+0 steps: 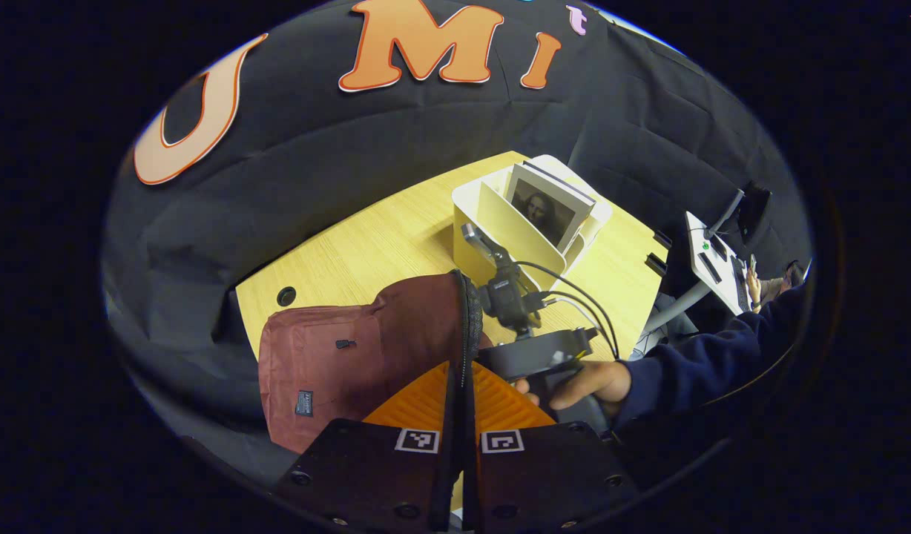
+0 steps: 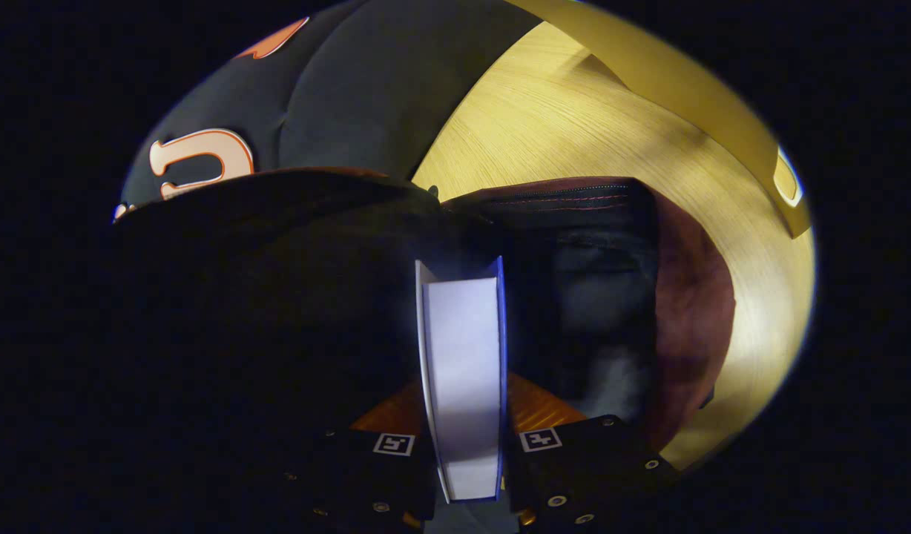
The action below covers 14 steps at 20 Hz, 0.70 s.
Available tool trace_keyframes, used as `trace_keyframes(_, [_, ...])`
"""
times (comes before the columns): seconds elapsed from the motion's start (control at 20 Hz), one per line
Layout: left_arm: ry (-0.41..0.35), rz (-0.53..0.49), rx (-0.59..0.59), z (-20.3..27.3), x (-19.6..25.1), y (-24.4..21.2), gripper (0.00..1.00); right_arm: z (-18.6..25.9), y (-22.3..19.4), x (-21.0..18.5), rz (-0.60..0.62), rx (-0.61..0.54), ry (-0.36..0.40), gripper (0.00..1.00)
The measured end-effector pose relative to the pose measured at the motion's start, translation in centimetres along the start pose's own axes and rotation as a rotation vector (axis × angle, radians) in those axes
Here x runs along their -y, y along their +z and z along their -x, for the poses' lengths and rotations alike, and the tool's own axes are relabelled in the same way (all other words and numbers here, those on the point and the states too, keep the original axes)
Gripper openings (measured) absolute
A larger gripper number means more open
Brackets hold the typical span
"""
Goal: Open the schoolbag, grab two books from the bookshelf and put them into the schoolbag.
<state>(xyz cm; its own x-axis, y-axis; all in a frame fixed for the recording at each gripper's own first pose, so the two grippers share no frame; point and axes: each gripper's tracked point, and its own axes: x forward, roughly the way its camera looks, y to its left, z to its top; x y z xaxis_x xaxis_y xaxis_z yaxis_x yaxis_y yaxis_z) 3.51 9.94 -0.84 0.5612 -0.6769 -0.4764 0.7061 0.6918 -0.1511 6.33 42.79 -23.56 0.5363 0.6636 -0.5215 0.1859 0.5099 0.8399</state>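
Your left gripper (image 1: 461, 386) has its fingers closed on the zippered rim of the maroon schoolbag (image 1: 352, 356), which lies on the wooden desk (image 1: 381, 237). Your right gripper (image 2: 464, 415) clamps a blue-covered book (image 2: 463, 356) between its fingers, the book's far end inside the bag's dark opening. In the left gripper view your right hand (image 1: 585, 382) sits just beside the bag, and behind it the cream bookshelf (image 1: 500, 230) holds a portrait-covered book (image 1: 548, 208) upright.
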Motion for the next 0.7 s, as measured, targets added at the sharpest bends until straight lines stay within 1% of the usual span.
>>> trace_keyframes(0.05, [0.008,-0.007,-0.005,-0.1,-0.2,-0.1,0.07,-0.5,0.0,0.0,-0.009,0.000,-0.003,0.37])
trace_keyframes(0.15, [0.023,-0.009,-0.007,0.0,-0.5,0.0,0.06,-1.0,-0.1,0.8,-0.016,-0.004,-0.056,0.42])
trace_keyframes(0.2, [0.026,0.003,-0.003,0.2,-0.8,-0.1,0.07,-1.1,-0.4,1.2,-0.008,-0.008,-0.080,0.67])
trace_keyframes(0.25, [0.030,0.016,-0.003,0.2,-1.2,-0.1,0.07,-1.0,-0.4,1.3,0.002,-0.010,-0.086,0.37])
trace_keyframes(0.3, [0.037,0.027,-0.002,0.2,-1.4,-0.1,0.07,-0.4,-0.4,1.8,0.016,-0.013,-0.106,0.49])
trace_keyframes(0.35, [0.041,0.034,-0.003,0.2,-1.4,-0.2,0.07,0.2,-0.4,2.1,0.036,-0.017,-0.121,0.71])
trace_keyframes(0.4, [0.038,0.042,-0.005,0.3,-1.3,-0.3,0.07,1.5,-0.7,2.5,0.065,-0.038,-0.141,0.71])
trace_keyframes(0.45, [0.036,0.048,-0.005,0.1,-1.3,-0.3,0.07,1.7,-0.1,3.4,0.100,-0.033,-0.165,0.71])
trace_keyframes(0.5, [0.035,0.046,-0.006,0.1,-1.1,-0.4,0.07,3.2,0.0,4.1,0.128,-0.027,-0.196,0.95])
trace_keyframes(0.55, [0.040,0.043,-0.005,0.2,-1.0,-0.4,0.06,4.2,0.3,4.6,0.148,-0.025,-0.215,0.80])
trace_keyframes(0.6, [0.042,0.050,-0.004,0.2,-1.1,-0.4,0.06,5.4,0.6,4.8,0.160,-0.022,-0.216,0.96])
trace_keyframes(0.7, [0.055,0.076,-0.002,0.1,-1.5,-0.3,0.07,8.1,1.1,4.7,0.195,-0.011,-0.215,0.96])
